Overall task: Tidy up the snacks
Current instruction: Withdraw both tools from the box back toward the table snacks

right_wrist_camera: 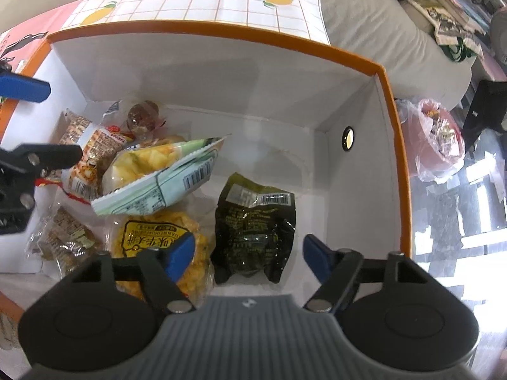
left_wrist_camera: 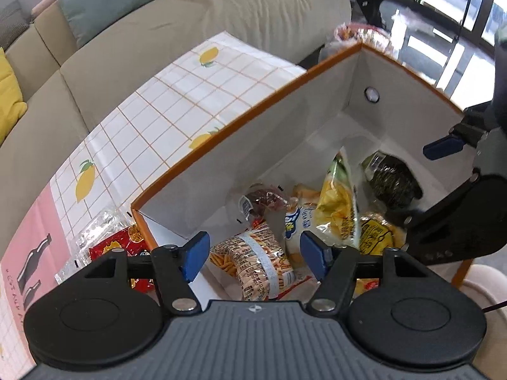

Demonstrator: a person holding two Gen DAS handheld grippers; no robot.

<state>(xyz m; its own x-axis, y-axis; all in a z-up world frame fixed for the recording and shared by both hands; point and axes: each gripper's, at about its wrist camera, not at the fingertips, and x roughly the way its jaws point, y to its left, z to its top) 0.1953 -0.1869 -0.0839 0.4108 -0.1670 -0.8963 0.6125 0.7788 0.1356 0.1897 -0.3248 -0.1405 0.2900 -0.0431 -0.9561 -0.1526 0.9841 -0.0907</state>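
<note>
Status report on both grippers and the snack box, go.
Left gripper open, empty. Right gripper open above dark green foil packet. Orange-rimmed white cardboard box holds several snacks. Red snack bag outside.

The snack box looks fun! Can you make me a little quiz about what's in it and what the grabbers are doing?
1. True or false: the dark green packet lies inside the orange-rimmed box.
2. Which is holding a snack: A) left gripper B) right gripper C) neither?
3. Fill the gap: the red snack bag lies ____ the box, on the lemon tablecloth.

Key: 1 true. 2 C, both are open with nothing between the blue pads. 3 outside.
</note>
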